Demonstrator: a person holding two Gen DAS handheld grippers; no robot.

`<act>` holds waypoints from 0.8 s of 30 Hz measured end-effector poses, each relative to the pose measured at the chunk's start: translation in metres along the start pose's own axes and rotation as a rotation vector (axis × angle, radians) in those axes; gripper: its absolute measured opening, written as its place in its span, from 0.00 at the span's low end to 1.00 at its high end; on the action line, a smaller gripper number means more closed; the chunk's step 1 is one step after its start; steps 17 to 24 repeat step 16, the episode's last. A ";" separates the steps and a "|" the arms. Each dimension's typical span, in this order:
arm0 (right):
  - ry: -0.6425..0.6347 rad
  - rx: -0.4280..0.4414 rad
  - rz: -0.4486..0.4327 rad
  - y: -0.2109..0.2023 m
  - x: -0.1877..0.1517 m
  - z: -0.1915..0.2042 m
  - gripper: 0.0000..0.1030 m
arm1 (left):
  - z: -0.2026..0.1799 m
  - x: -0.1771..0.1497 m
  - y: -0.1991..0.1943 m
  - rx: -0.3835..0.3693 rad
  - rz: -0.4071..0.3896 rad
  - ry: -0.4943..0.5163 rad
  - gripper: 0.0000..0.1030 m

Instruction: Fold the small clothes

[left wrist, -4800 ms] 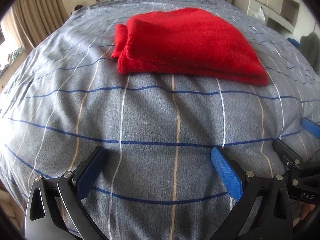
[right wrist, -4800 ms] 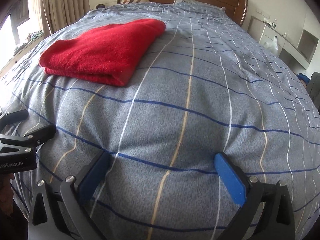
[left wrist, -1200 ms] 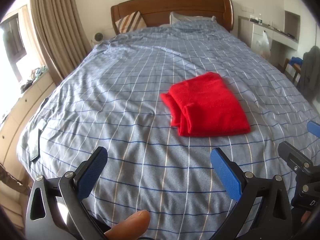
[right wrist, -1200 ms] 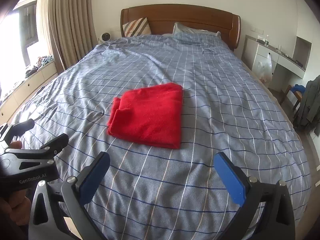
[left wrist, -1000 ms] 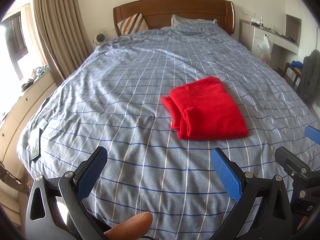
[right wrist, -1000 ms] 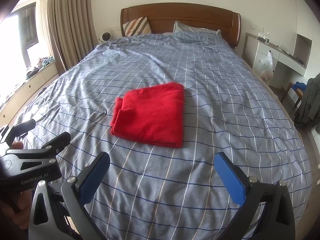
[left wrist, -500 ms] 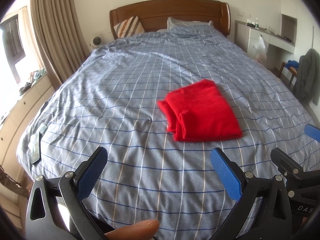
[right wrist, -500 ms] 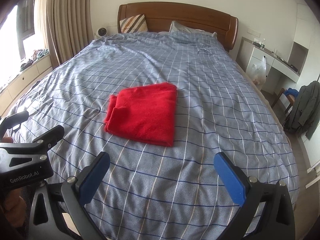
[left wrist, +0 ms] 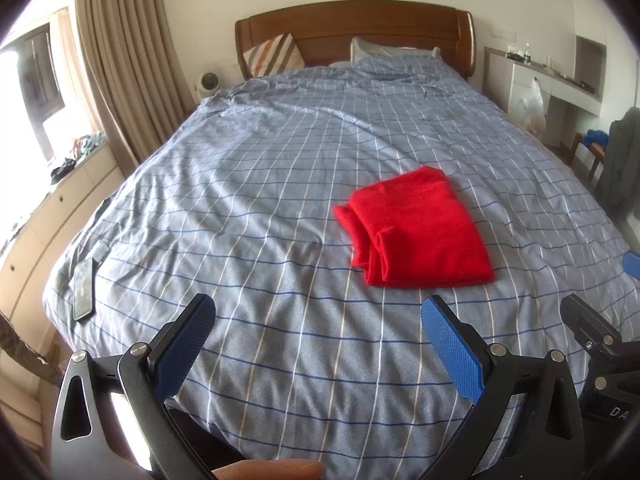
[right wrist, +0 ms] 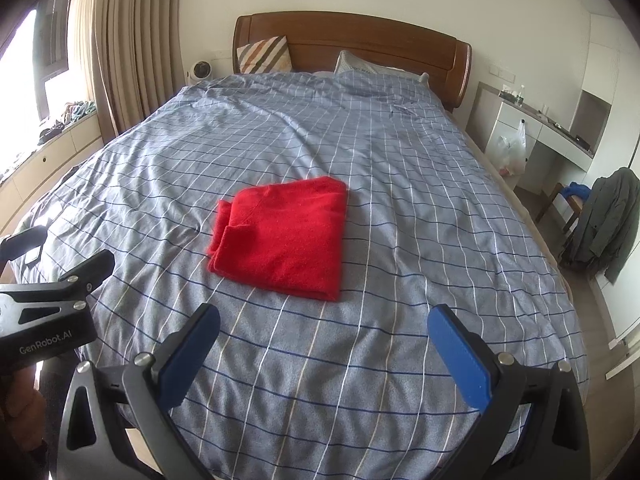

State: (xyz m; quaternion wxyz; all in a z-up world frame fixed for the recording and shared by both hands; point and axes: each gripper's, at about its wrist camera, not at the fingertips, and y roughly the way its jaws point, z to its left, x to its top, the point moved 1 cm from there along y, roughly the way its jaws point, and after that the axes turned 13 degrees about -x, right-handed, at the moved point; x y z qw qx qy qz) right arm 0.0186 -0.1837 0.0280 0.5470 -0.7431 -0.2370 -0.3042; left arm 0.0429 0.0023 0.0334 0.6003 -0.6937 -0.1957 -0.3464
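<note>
Lay folded on the bed (left wrist: 256, 184): red garment (left wrist: 416, 232), at 1 o'clock from left claw (left wrist: 320, 344), 11 o'clock from right claw (right wrist: 324, 350). Both gaped wide, empty, well apart from it, judged done.

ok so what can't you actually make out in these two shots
- Folded red fleece garment on the blue checked duvet: which garment it is; the folds hide its shape in both views.
- Dark phone-like slab, left wrist view: too small to confirm; in the right wrist view the left claw covers that corner.
- Items on the white desk: too small, both views.
- Right claw, left wrist view: cut off by the frame edge.
</note>
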 end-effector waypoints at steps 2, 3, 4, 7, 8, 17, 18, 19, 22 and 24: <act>-0.005 0.000 0.008 0.003 -0.002 0.002 0.99 | 0.001 0.000 0.001 0.000 0.004 -0.002 1.00; -0.006 -0.001 0.013 0.004 -0.003 0.003 0.99 | 0.001 -0.001 0.002 -0.002 0.007 -0.004 1.00; -0.008 -0.003 0.017 0.005 -0.004 0.003 0.99 | 0.003 -0.001 0.003 -0.004 0.012 -0.008 1.00; -0.010 -0.009 0.024 0.008 -0.006 0.003 0.99 | 0.005 -0.003 0.004 -0.031 0.018 -0.026 1.00; -0.010 -0.012 0.025 0.008 -0.006 0.002 0.99 | 0.005 -0.003 0.004 -0.036 0.019 -0.031 1.00; -0.001 -0.009 0.026 0.010 -0.006 -0.001 0.99 | 0.001 -0.003 0.002 -0.054 0.013 -0.021 1.00; -0.001 -0.009 0.026 0.010 -0.006 -0.001 0.99 | 0.001 -0.003 0.002 -0.054 0.013 -0.021 1.00; -0.001 -0.009 0.026 0.010 -0.006 -0.001 0.99 | 0.001 -0.003 0.002 -0.054 0.013 -0.021 1.00; -0.001 -0.009 0.026 0.010 -0.006 -0.001 0.99 | 0.001 -0.003 0.002 -0.054 0.013 -0.021 1.00; -0.001 -0.009 0.026 0.010 -0.006 -0.001 0.99 | 0.001 -0.003 0.002 -0.054 0.013 -0.021 1.00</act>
